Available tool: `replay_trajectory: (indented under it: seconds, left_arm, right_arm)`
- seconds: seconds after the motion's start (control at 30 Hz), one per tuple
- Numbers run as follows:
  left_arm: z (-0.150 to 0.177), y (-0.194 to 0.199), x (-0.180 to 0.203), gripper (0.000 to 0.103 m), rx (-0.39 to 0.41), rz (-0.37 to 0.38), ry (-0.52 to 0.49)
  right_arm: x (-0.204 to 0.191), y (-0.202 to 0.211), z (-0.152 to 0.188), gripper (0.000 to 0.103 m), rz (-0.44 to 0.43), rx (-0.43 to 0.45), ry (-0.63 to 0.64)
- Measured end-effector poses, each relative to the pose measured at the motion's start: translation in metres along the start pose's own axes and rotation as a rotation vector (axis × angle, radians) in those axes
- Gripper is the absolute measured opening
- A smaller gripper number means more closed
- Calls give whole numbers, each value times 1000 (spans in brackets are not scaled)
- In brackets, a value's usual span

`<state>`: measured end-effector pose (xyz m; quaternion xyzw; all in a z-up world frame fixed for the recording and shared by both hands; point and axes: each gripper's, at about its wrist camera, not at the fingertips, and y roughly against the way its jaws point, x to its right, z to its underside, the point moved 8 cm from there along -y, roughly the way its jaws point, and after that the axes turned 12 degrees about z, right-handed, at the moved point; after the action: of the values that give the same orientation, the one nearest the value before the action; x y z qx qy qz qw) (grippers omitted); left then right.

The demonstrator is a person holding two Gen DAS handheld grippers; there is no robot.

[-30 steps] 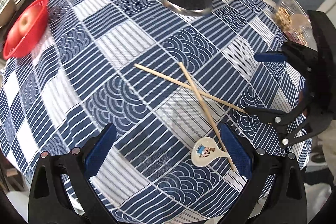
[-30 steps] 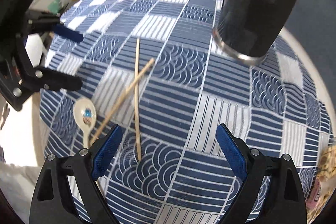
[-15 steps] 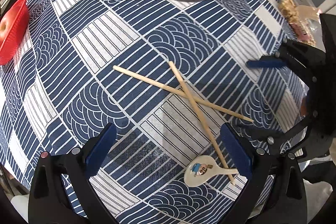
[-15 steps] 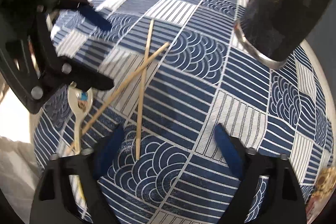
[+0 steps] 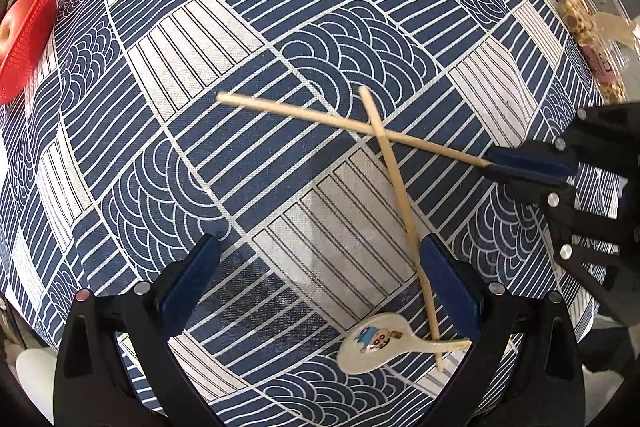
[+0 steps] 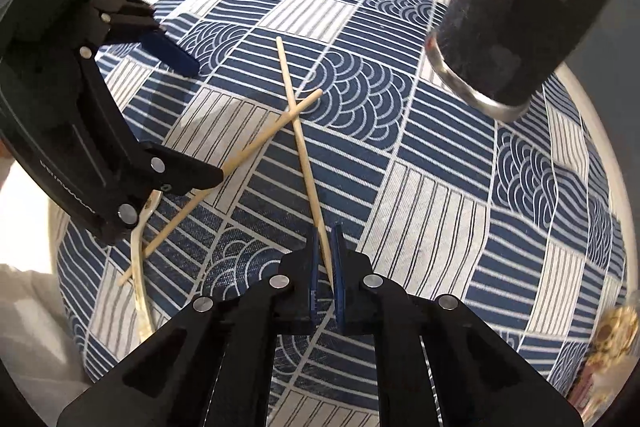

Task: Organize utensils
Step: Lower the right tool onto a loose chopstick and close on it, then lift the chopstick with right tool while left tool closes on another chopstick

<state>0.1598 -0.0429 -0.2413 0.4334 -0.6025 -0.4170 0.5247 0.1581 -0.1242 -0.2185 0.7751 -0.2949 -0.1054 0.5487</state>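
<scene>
**Right gripper clamped on a chopstick**

The right gripper point(image 6: 325, 259) grasps the near end of one pale wooden chopstick point(image 6: 302, 151), crossed with a second wooden chopstick point(image 5: 394, 187) on the blue-and-white patterned tablecloth point(image 5: 248, 147). The left gripper point(image 5: 320, 283) hovers with jaws spread, above a white ceramic spoon point(image 5: 384, 345). A dark cylindrical metal holder point(image 6: 516, 11) stands beyond.

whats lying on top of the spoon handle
One chopstick crosses over the handle of the white spoon, its tip just beyond. The stretch of handle beneath it is covered. The left tool hangs open above them.
</scene>
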Motion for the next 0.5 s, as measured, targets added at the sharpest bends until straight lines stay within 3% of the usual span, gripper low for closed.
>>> replay_trajectory:
  seconds: [0.13, 0.23, 0.4, 0.47, 0.5]
  left_arm:
    - [-8, -7, 14, 97, 0, -15, -3]
    - [-12, -17, 28, 98, -23, -77, -35]
    - [-22, -22, 40, 97, -12, -75, -11]
    - [-24, -17, 42, 88, 3, -76, 2]
    - [-25, -13, 41, 76, 13, -77, 13]
  right_arm:
    - [11, 2, 6, 5, -37, -15, -106]
    - [21, 2, 11, 5, -61, -19, -203]
    - [41, 7, 19, 5, -76, -8, -340]
    - [48, 12, 22, 5, -72, 4, -387]
    - [51, 15, 25, 5, -71, 9, -408]
